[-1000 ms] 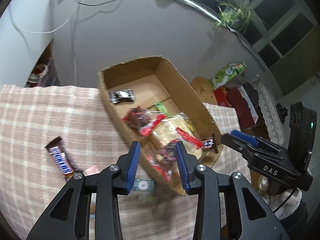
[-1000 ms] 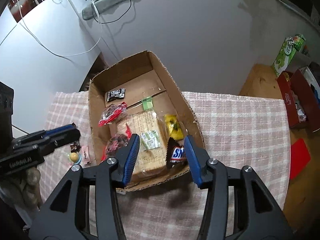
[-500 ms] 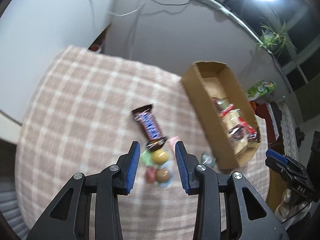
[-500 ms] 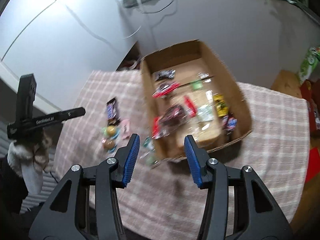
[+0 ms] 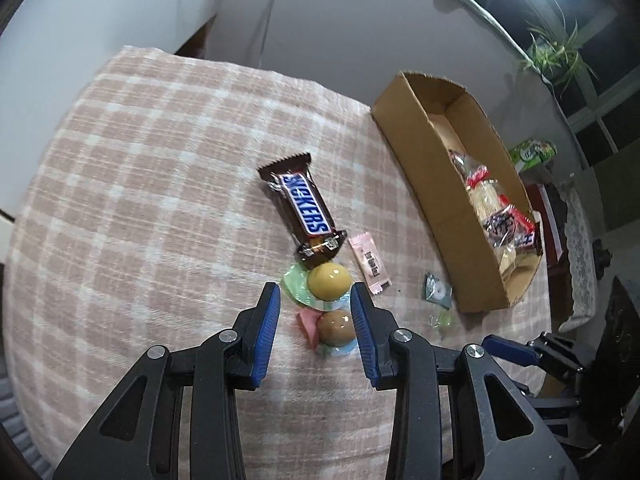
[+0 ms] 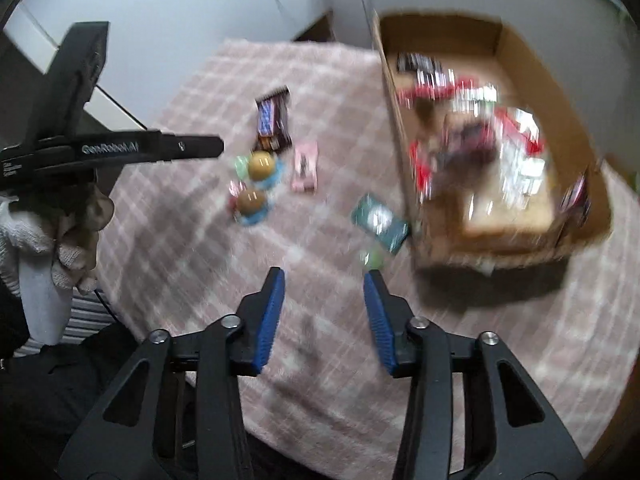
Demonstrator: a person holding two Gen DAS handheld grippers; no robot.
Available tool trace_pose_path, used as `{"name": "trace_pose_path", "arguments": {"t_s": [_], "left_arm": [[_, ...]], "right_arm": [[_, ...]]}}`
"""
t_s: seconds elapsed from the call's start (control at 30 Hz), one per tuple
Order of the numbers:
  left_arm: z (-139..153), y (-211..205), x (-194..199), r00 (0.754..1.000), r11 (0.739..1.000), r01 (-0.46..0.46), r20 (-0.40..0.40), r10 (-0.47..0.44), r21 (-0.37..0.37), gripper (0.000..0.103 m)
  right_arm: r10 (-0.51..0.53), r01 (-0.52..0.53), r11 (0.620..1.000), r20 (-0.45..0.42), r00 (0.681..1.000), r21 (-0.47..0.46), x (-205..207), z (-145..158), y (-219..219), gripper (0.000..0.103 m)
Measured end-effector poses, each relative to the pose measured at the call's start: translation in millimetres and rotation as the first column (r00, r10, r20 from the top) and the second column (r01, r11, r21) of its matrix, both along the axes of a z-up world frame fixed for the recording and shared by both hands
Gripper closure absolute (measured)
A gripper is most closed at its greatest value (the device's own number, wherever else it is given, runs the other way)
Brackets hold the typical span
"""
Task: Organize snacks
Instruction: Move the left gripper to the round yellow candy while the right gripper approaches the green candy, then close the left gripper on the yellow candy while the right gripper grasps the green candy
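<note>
A Snickers bar [image 5: 300,208] lies on the checked cloth, also seen in the right wrist view [image 6: 273,120]. Below it lie a yellow ball candy [image 5: 329,280] and a brown ball candy [image 5: 336,326]. My left gripper [image 5: 315,305] is open, just above these two candies, its pads on either side of them. A pink sachet [image 5: 370,262] and a dark green packet [image 5: 437,289] lie nearby. The cardboard box [image 5: 416,152] holds several snacks. My right gripper [image 6: 323,286] is open and empty above the cloth, near the green packet [image 6: 380,222].
The table's checked cloth [image 5: 140,200] spreads wide to the left. A green carton [image 5: 532,153] and a plant [image 5: 556,52] stand beyond the box. The right wrist view is motion-blurred. The left gripper [image 6: 120,148] reaches in from its left side.
Both grippers have swung left, away from the box. The left gripper has come down over the two ball candies. The right gripper has dropped toward the cloth left of the box.
</note>
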State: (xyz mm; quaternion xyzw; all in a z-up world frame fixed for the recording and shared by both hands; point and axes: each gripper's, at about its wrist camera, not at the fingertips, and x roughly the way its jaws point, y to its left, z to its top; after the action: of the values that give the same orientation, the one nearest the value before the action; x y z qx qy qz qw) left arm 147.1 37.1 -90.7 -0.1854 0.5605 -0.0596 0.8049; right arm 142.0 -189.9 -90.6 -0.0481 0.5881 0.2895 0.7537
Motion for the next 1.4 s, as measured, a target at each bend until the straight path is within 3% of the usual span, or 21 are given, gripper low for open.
{"name": "trace_pose_path", "arguments": {"t_s": [0.27,1.03,1.1,1.4], "left_arm": [[-8,-11,4,0.999,0.999,0.041,-0.009,-0.041,0.018,0.068],[-28,-27,23,0.996,0.991,0.089,-0.011,-0.088,0.098,0.070],[-28,-27,22,0.996,0.991,0.093,-0.004,-0.093,0.096,0.074],[-26,-30,17,0.995,0.989,0.096,0.007,-0.097,0.111,0.077]], "right_arm": [[-0.105,0.104,0.994,-0.030,0.994,-0.008,13,-15,-15,0.064],[-0.096,0.093,0.988,-0.018,0.995,-0.125,32,-48,21,0.067],[-0.089,0.088,0.986,-0.007,0.996,-0.143,32,-48,24,0.082],[-0.090,0.087,0.989,-0.020,0.996,-0.120,34,-49,21,0.088]]}}
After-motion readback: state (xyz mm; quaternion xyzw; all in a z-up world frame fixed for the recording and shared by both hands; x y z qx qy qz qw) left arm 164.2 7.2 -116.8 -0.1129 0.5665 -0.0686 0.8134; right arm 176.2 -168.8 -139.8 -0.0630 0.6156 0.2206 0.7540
